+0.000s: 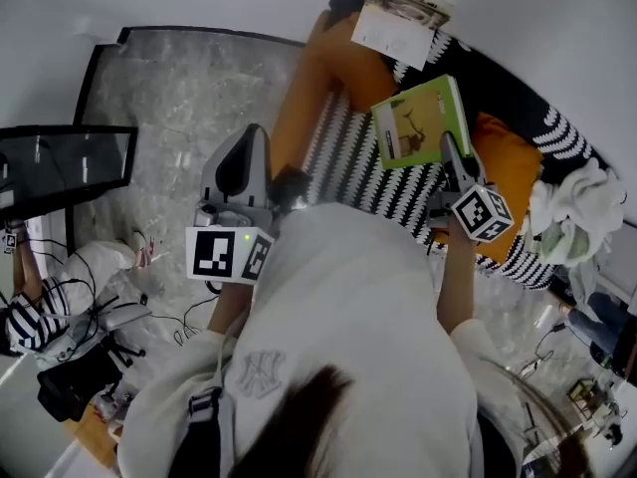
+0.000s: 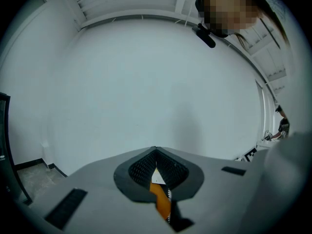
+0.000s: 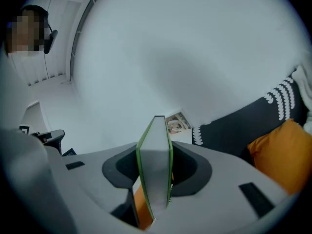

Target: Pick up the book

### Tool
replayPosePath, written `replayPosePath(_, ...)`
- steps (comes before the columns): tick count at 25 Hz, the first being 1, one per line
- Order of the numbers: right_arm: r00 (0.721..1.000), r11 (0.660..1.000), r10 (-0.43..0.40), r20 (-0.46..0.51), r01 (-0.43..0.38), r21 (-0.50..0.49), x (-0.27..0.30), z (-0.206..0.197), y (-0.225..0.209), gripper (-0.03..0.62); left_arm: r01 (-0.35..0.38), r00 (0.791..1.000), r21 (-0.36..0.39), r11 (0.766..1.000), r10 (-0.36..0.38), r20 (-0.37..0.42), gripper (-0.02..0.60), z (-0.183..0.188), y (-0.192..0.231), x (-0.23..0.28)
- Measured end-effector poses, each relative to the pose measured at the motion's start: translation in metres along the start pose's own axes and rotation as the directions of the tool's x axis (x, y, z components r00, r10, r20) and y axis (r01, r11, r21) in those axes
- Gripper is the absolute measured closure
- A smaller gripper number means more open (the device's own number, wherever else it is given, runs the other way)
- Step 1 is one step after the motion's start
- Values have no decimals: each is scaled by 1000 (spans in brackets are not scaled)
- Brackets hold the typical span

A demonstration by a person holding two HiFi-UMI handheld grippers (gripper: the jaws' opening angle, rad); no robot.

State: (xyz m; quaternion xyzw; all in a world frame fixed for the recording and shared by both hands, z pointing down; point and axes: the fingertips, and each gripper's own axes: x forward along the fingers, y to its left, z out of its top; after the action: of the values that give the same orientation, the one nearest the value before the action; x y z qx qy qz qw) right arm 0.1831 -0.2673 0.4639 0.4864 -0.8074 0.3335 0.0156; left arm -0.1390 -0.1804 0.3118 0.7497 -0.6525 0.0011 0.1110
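Observation:
A green-covered book [image 1: 423,119] is lifted above the sofa, gripped at its lower edge by my right gripper [image 1: 450,149]. The right gripper view shows the book [image 3: 156,145] edge-on, upright between the jaws of the right gripper [image 3: 155,160], which press on both covers. My left gripper [image 1: 256,137] hangs over the sofa's left end with nothing in it. In its own view the left gripper [image 2: 156,155] has its jaws together, and only a thin sliver of orange shows below the tips.
A second, pale book [image 1: 403,16] [image 3: 176,123] leans at the sofa's back against the white wall. The sofa has a black-and-white striped throw [image 1: 343,157], orange cushions [image 1: 508,152] [image 3: 285,150] and a white cloth [image 1: 577,212]. A dark screen [image 1: 60,167] and a seated person [image 1: 30,317] are at left.

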Motion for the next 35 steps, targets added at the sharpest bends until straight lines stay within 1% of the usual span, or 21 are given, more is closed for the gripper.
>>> replayPosePath(5,998,999,32,46,-30,-29,-27,18,24,442,37,999,2,999,-37,8,572,2,-14,0)
replayPosePath(10,996,991,53,73,-44,-124,-46,45,49,442,75,997,1,997,-75,18,572,7,-27,3)
replayPosePath(15,993,977,66,94,-45,-208,-60,60,71,442,77,997,5,997,-77,29,572,8,-28,1)
replayPosePath(18,993,962,84,83,-59,-265,-68,59,85,442,80,996,6,997,-80,33,572,8,-30,1)
replayPosePath(24,993,942,119,25,-105,-320,-83,44,106,442,107,994,8,994,-108,34,572,9,-40,1)
replayPosePath(30,995,938,97,16,-86,-336,-103,31,112,442,134,991,4,991,-134,26,572,6,-48,-4)
replayPosePath(35,996,932,88,19,-75,-355,-105,32,113,442,139,989,10,990,-139,47,572,11,-44,-3)
